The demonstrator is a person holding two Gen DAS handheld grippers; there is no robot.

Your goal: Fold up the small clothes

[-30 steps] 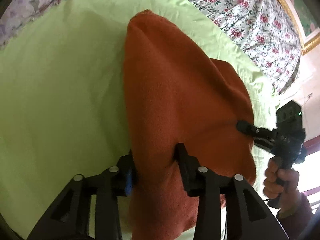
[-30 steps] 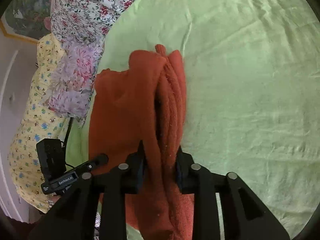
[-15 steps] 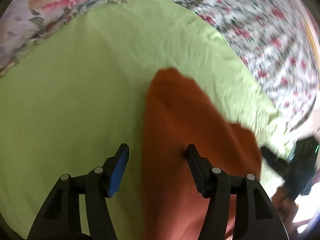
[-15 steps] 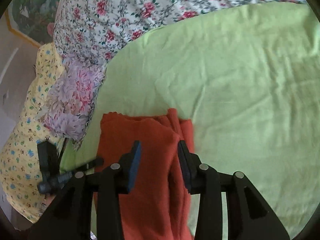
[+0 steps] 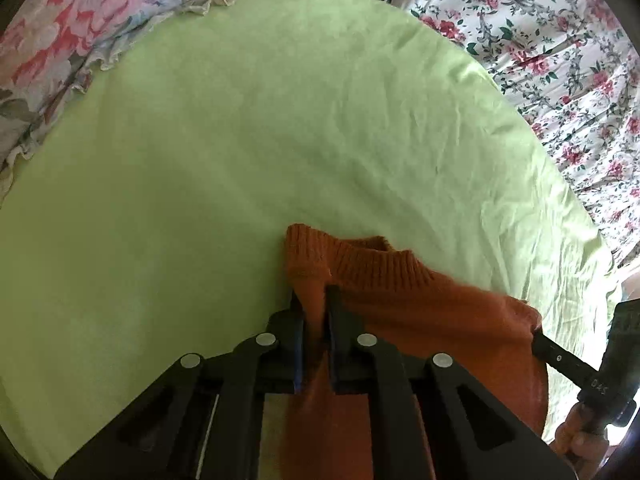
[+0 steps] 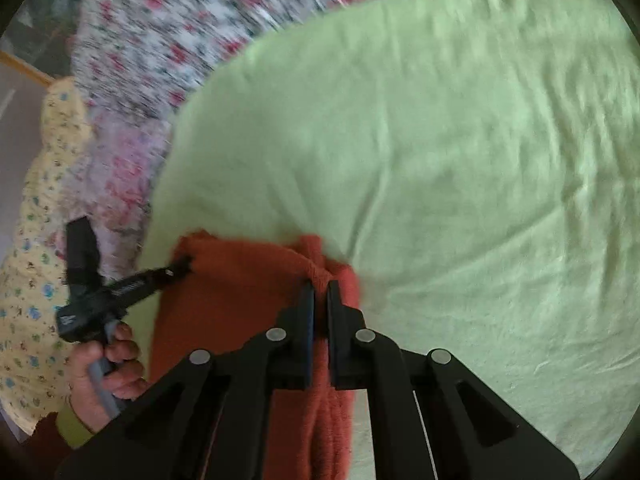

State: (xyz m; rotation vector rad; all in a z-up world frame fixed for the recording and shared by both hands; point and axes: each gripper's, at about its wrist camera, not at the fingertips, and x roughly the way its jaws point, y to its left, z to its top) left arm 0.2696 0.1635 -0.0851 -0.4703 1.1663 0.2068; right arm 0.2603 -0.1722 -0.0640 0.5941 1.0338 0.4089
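An orange knitted sweater point(image 5: 416, 320) lies on the light green sheet point(image 5: 240, 140) at the near edge. My left gripper point(image 5: 316, 300) is shut on its left corner by the ribbed hem. My right gripper point(image 6: 320, 292) is shut on the other corner of the same sweater point(image 6: 236, 304). Each gripper shows in the other's view, the right one point(image 5: 538, 334) pinching the sweater's right corner, the left one point(image 6: 182, 266) its left corner. The part of the sweater under the grippers is hidden.
A pink floral pillow point(image 5: 80, 20) lies at the far left. A white floral bedspread point(image 5: 560, 60) runs along the far right. A yellow patterned cloth point(image 6: 32, 280) hangs at the left in the right wrist view.
Both grippers opened half a second ago, pulled back toward the sweater's near edge, and are now shut on its two corners. The sweater now shows much smaller in both views.
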